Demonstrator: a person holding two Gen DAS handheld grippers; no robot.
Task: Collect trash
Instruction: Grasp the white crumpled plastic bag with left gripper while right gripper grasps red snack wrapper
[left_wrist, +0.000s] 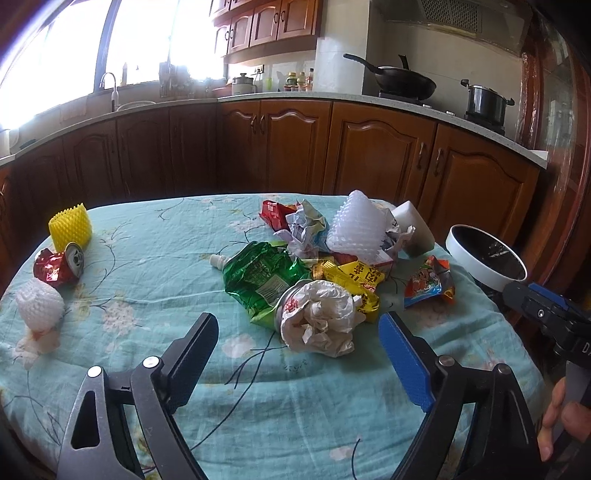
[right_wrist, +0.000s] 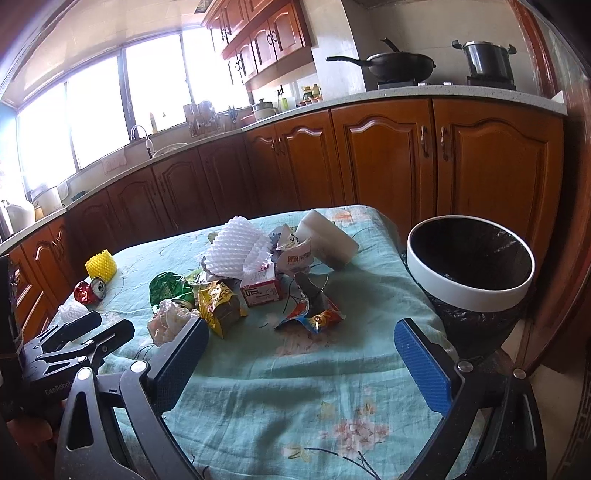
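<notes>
Now both grippers hover wide open and empty over the table (left_wrist: 147, 258). Left gripper (left_wrist: 299, 354) faces a paper wad (left_wrist: 317, 325) just ahead; right gripper (right_wrist: 299, 354) faces a wrapper (right_wrist: 310, 314). Best close squarely around the wad's middle, then carry it to the bin (right_wrist: 471, 291) at the table's right edge.

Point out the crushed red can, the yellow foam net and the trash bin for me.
crushed red can (left_wrist: 57, 267), left wrist view, dented red side.
yellow foam net (left_wrist: 71, 229), left wrist view, front wall.
trash bin (right_wrist: 476, 295), right wrist view, white rim's near edge.
</notes>
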